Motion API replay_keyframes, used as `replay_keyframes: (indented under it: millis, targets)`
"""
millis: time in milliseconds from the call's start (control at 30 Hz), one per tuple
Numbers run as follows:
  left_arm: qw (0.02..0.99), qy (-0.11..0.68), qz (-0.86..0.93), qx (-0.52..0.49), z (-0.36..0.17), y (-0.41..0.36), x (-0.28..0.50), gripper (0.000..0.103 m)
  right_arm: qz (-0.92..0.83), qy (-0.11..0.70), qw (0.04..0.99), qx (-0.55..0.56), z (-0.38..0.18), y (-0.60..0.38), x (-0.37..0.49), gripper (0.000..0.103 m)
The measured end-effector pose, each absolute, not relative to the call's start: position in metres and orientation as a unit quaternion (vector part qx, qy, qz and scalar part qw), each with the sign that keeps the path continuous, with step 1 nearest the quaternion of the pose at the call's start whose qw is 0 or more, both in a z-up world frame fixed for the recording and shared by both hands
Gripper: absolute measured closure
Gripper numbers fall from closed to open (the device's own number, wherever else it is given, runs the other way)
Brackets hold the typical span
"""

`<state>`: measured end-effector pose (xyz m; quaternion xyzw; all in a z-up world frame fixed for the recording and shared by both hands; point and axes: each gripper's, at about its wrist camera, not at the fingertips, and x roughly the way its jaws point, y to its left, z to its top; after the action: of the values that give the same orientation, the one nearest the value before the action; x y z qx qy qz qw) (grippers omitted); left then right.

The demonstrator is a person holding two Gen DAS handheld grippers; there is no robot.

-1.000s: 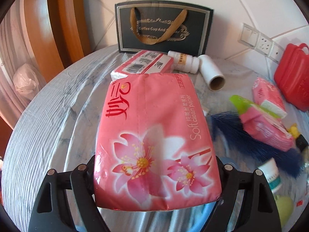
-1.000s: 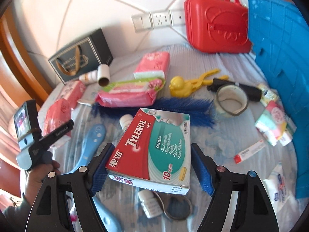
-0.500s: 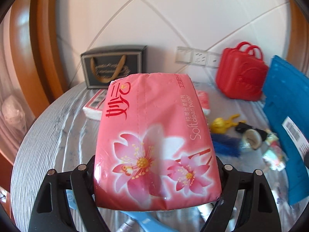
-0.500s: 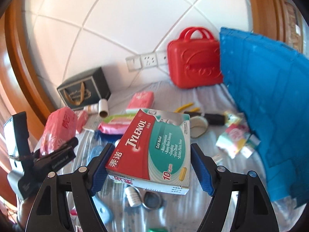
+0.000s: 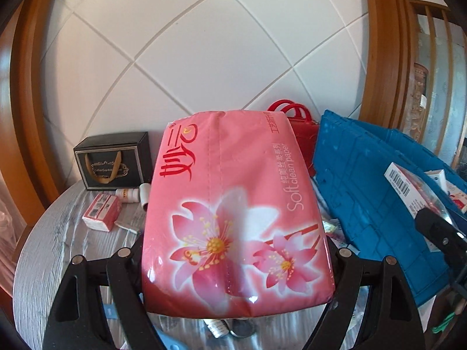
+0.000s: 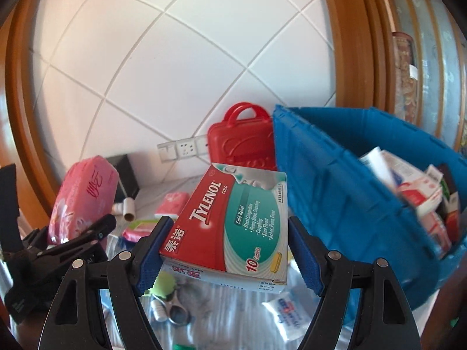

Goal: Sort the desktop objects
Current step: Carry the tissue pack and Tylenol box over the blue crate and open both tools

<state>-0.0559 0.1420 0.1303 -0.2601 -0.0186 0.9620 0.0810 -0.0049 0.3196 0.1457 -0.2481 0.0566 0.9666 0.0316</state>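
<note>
Gripped across its width by the left gripper, jaws spread wide and pressed on both sides: a soft pink plastic-wrapped pack of tissues printed with flowers, jutting forward beyond the fingertips. Clamped likewise in the right gripper, between blue finger pads set wide apart: a flat red-and-teal cardboard Tylenol medicine box, slightly tilted, corner up.

Likely step: carrying both items to the big blue plastic crate, just right of and beyond the right fingers, already part-filled with cartons and packets. To do it well: clear the crate's near rim before lowering, since the medicine box sits close against that wall; bring one item over at a time to keep the grippers from knocking together; keep a steady squeeze on the tissue pack, which probably gives and could slide; release only once low inside, so nothing bounces out.

Beneath the fingers: a table with a pale grey, streaked, wrinkled covering, littered with small items. Beyond the left fingertips, a dark gift bag with tan handles and a small red-and-white packet. Behind the medicine box, a red plastic case with a handle and wall sockets. Backdrop: white tiled wall, framed by brown wood trim.
</note>
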Motion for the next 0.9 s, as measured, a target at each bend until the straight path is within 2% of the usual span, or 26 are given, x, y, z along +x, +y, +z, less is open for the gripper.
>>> replay_keyframes:
  millis: [633,900]
  targets:
    - [0.221,0.010,0.956,-0.194,0.228,0.310,-0.016,0.019,0.972,0.059,0.134,-0.183,0.221,0.441,0.043,0.025]
    - [0.252,0.017,0.948,-0.194,0.243,0.366,-0.026,0.019,0.968,0.051,0.176,-0.173,0.240,0.490,0.045,0.025]
